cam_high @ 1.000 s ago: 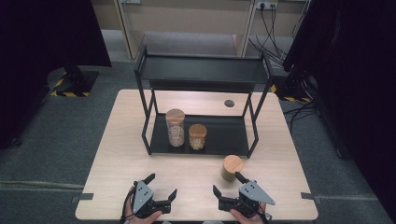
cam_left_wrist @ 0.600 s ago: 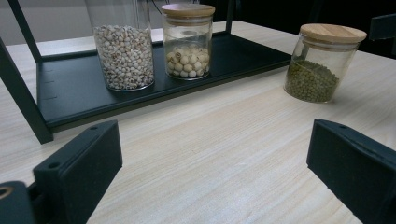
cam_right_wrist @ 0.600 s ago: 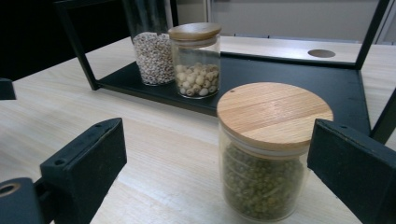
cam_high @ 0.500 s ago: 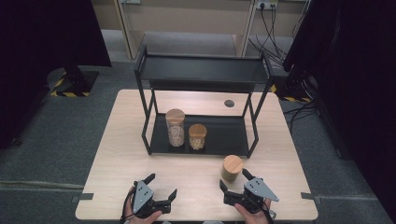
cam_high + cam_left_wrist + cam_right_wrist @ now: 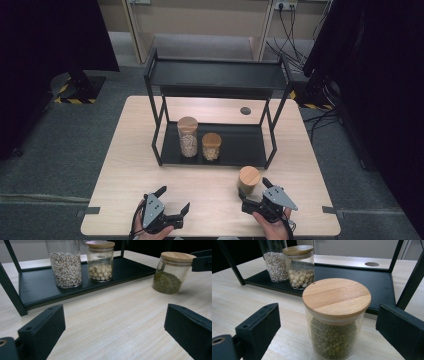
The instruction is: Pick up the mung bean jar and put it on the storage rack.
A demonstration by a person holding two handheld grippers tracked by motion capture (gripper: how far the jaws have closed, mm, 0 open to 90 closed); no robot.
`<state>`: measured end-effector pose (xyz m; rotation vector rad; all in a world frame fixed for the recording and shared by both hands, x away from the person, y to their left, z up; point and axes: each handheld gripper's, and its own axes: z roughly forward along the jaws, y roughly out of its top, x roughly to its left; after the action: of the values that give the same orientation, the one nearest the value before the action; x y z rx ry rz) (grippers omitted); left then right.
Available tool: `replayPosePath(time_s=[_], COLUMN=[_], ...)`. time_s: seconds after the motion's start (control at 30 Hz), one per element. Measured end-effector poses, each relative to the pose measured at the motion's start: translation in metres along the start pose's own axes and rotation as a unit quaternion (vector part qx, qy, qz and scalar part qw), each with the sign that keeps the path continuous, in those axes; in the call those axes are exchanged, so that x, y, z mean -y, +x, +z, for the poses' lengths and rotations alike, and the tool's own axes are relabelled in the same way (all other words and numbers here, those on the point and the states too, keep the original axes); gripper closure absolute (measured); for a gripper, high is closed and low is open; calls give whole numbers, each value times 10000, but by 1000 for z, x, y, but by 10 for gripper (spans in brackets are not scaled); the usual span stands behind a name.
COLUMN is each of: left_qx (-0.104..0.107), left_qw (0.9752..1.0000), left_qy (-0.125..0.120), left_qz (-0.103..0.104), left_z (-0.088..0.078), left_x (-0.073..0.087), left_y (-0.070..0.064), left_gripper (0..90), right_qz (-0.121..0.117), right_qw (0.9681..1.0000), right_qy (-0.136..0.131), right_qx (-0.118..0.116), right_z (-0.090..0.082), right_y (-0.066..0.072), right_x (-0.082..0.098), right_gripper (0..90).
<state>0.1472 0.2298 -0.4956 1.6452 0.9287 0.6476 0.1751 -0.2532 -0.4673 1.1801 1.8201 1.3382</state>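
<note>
Right gripper brackets a jar of green beans

Its blocky black jaws have just been closing yet stand apart, clear of the round glass jar with its smooth wooden lid at lower centre of the right gripper view; the left gripper, lower left of the high view, gapes over pale woodgrain table.

Glass jar with flat round wooden lid, filled about halfway with small green beans. Upright, lid on, standing on the light wooden table just in front of the black shelf's bottom tray, near its right front leg. Not on the tray; apart from the other two jars.
</note>
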Motion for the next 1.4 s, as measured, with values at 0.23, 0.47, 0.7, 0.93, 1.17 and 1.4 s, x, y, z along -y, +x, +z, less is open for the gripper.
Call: replayPosePath(time_s=[0.23,0.47,0.7,0.93,1.17,1.4], left_qx=[3,8,9,9,11,21], left_qw=[10000,10000,10000,10000,10000,10000], left_qy=[0,6,12,20,0,-1], left_qz=[-2,9,12,13,21,34], left_z=[0,0,1,1,0,0], left_x=[0,0,0,0,0,0], left_y=[0,0,0,0,0,0], left_gripper=[28,28,28,28,28,28], right_qz=[-19,-123,-166,-159,-219,-175], right_qw=[9999,9997,9996,9996,9995,9997], right_qy=[39,103,128,200,215,174], right_qx=[106,166,192,81,44,-1], right_z=[9,17,24,28,28,26], right_y=[-1,0,-2,-6,-7,-8], right_x=[0,0,-1,-3,-5,-6], right_gripper=[68,88,126,228,252,253])
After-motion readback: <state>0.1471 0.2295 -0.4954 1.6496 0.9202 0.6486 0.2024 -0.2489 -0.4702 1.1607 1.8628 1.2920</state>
